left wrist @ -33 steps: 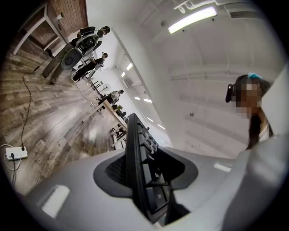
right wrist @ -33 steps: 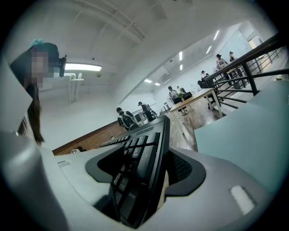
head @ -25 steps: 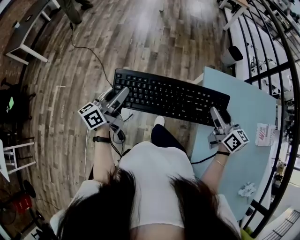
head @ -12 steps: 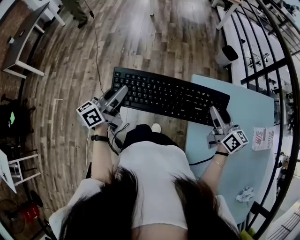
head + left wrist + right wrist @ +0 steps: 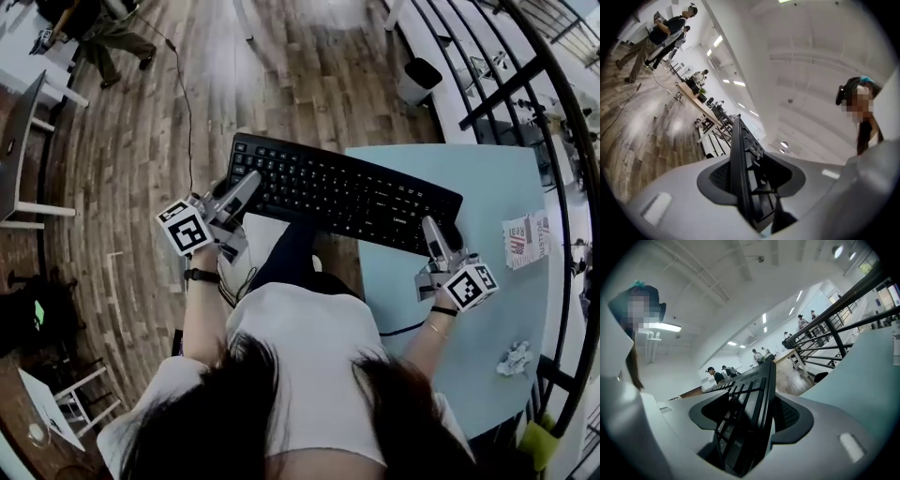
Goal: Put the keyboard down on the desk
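Observation:
A long black keyboard (image 5: 342, 192) is held in the air by both ends, its right half over the pale blue desk (image 5: 497, 309) and its left half over the wooden floor. My left gripper (image 5: 242, 187) is shut on the keyboard's left end, seen edge-on between the jaws as the keyboard (image 5: 743, 173) in the left gripper view. My right gripper (image 5: 437, 234) is shut on the right end, where the keyboard (image 5: 747, 418) fills the jaws in the right gripper view. I cannot tell whether the keyboard touches the desk.
A printed card (image 5: 525, 241) lies near the desk's right edge and a crumpled paper (image 5: 517, 357) nearer me. Black railings (image 5: 525, 84) run along the desk's far and right sides. A bin (image 5: 417, 80) stands on the floor beyond. A person (image 5: 103, 33) walks at the far left.
Keyboard and both grippers have shifted toward the desk, so more of the keyboard's right half now lies over the blue top. Both grips are unchanged.

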